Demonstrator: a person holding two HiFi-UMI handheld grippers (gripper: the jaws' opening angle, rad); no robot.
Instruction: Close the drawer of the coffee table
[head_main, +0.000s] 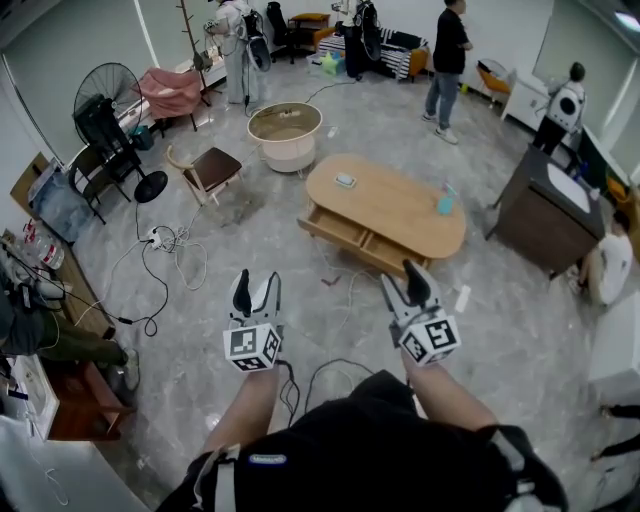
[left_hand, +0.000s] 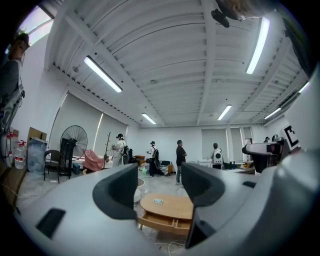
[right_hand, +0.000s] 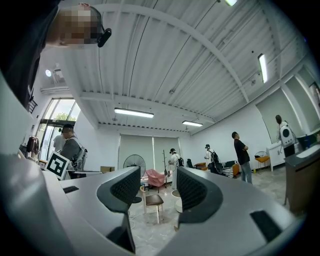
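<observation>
The oval wooden coffee table stands on the floor ahead of me, with its drawer pulled out on the near side. A small white item and a teal bottle rest on top. My left gripper and right gripper hover well short of the table, both open and empty. The left gripper view looks between its jaws at the table and the open drawer. The right gripper points away from the table, toward a small chair.
A round tub, a brown-seated chair and a standing fan lie beyond and to the left. Cables trail over the floor. A dark desk stands right of the table. Several people stand at the far end.
</observation>
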